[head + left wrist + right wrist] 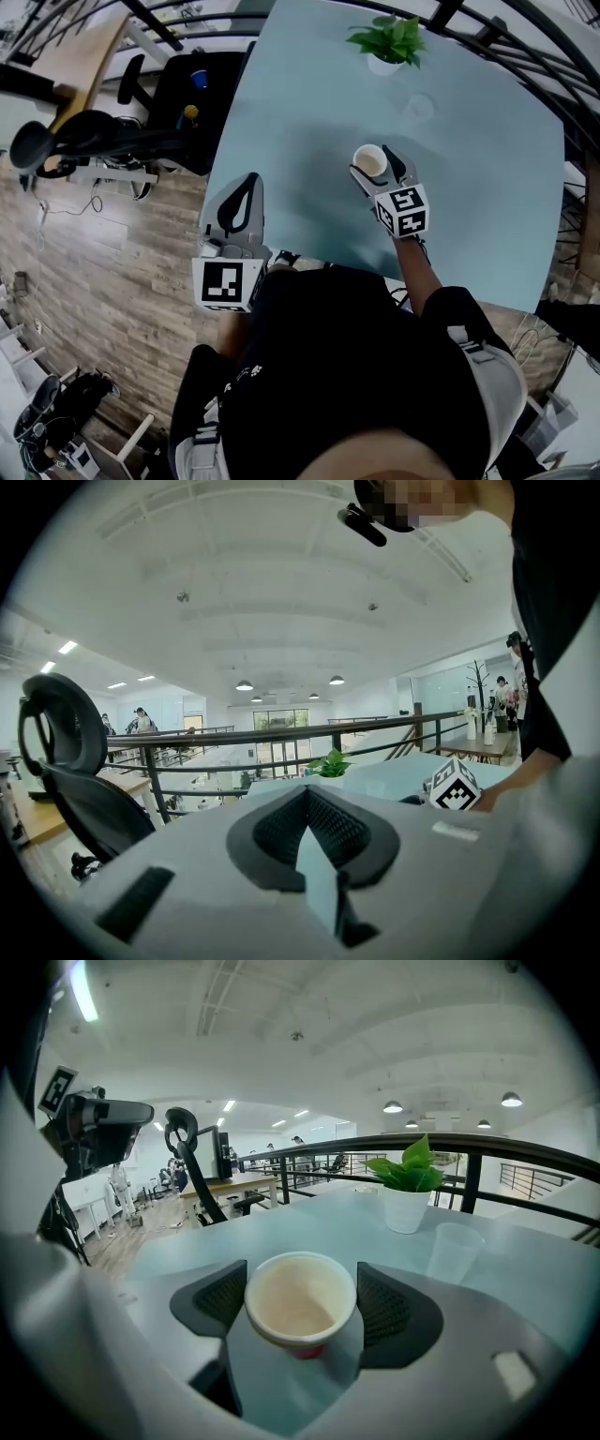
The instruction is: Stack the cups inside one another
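A paper cup (pixel 371 162) with a white rim and cream inside stands between the jaws of my right gripper (pixel 375 169) near the middle of the pale blue table (pixel 487 187). In the right gripper view both pads press the paper cup (pixel 298 1302), so the right gripper (pixel 302 1312) is shut on it. A clear plastic cup (pixel 418 108) stands farther back to the right, apart from it and near the plant; it shows as the clear cup (pixel 453 1251). My left gripper (pixel 246 190) hovers at the table's near left edge, jaws shut and empty, seen as the left gripper (pixel 307 794).
A small potted plant (pixel 389 42) in a white pot stands at the table's far side, behind the clear cup. A black office chair (pixel 187 103) sits off the left edge over wooden floor. A dark railing (pixel 487 1147) runs behind the table.
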Demonstrator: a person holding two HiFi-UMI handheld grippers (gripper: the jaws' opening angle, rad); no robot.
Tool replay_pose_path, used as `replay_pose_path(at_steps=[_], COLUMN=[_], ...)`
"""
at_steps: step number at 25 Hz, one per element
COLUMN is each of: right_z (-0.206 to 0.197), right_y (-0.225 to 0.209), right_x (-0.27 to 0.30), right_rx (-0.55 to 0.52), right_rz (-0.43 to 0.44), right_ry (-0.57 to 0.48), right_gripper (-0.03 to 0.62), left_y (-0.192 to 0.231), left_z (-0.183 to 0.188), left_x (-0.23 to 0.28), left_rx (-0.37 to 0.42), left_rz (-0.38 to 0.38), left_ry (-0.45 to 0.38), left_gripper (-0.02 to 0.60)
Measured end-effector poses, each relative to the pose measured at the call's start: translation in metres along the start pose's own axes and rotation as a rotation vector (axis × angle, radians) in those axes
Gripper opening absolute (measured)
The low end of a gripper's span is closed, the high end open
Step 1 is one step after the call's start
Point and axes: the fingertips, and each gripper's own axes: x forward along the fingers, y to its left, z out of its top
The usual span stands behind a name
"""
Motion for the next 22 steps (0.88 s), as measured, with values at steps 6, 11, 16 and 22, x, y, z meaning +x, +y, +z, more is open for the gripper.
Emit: replay_pose_path(at_steps=[6,11,16,22], right_z=[0.003,0.020,0.046,0.065], right_y=[0.000,0.002,0.008,0.017], right_x=[-0.002,-0.017,-0.041,-0.074], right_rx=[-0.001,0.027,0.065,0.100], right_rz=[-0.006,-0.018,-0.039,-0.054], right_ry=[-0.013,-0.079,-0.203,-0.322], right_gripper=[0.379,0.383,0.367,0.272], left_y=[0.001,0.000,-0.003,-0.015], left_z=[0.000,0.001,0.002,0.006], left_x=[-0.003,-0.004,0.001,0.012], left_rx=[0.008,0.006,-0.007,0.000], left_rz=[0.001,-0.009,-0.042,-0.119], left_ry=[-0.008,-0.012,-0.026,-0.043], left_gripper=[-0.011,-0.011,-0.011,-0.011])
